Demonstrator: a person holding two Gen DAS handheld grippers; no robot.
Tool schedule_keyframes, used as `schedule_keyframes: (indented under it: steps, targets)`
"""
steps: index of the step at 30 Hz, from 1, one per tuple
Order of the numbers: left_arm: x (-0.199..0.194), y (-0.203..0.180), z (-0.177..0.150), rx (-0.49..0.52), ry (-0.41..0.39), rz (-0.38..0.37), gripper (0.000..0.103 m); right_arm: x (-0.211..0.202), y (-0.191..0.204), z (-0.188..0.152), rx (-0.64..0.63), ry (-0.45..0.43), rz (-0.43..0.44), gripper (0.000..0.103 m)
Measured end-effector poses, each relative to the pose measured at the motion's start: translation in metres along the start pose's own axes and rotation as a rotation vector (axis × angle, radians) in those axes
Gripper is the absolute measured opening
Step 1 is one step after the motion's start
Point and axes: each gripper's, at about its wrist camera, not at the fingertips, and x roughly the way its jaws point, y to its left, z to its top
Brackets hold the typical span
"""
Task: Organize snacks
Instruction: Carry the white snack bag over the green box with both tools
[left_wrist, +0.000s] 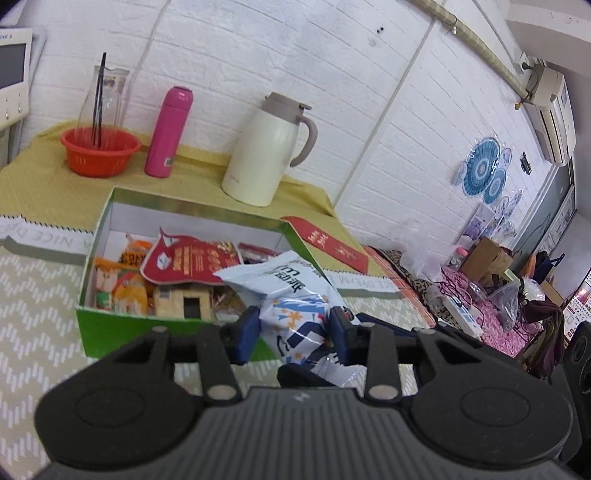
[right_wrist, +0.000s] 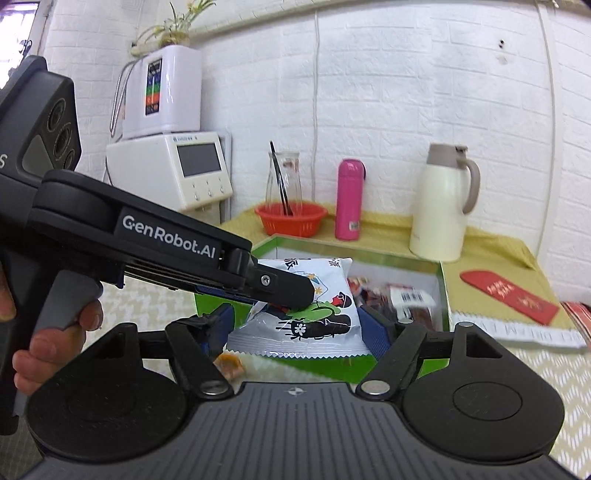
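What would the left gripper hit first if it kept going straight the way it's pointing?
The left gripper is already shut on the white snack bag, so the bag leads. Straight on, it would probably meet the snacks piled in the green box just beyond; depth is hard to judge here.

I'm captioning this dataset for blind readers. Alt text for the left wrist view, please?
The left gripper clamps a white-and-blue snack bag beside an open green box of snacks; behind stand a cream jug, pink flask and red basket.
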Motion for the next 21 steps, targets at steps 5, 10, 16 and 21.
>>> schedule_keyframes:
  steps: [5,10,16,21]
  targets:
    - [0.002,0.020,0.023,-0.003,-0.042,0.018,0.035,0.024,0.003,0.016,0.010,-0.053,0.024,0.103]
    - [0.016,0.047,0.036,-0.022,-0.039,0.035,0.035,0.053,0.005,0.022,0.021,-0.062,0.035,0.103]
    - [0.039,0.077,0.039,-0.052,-0.007,0.058,0.034,0.088,0.002,0.018,0.053,-0.028,0.055,0.103]
    - [0.059,0.099,0.038,-0.080,0.019,0.067,0.035,0.112,-0.002,0.012,0.064,0.008,0.062,0.103]
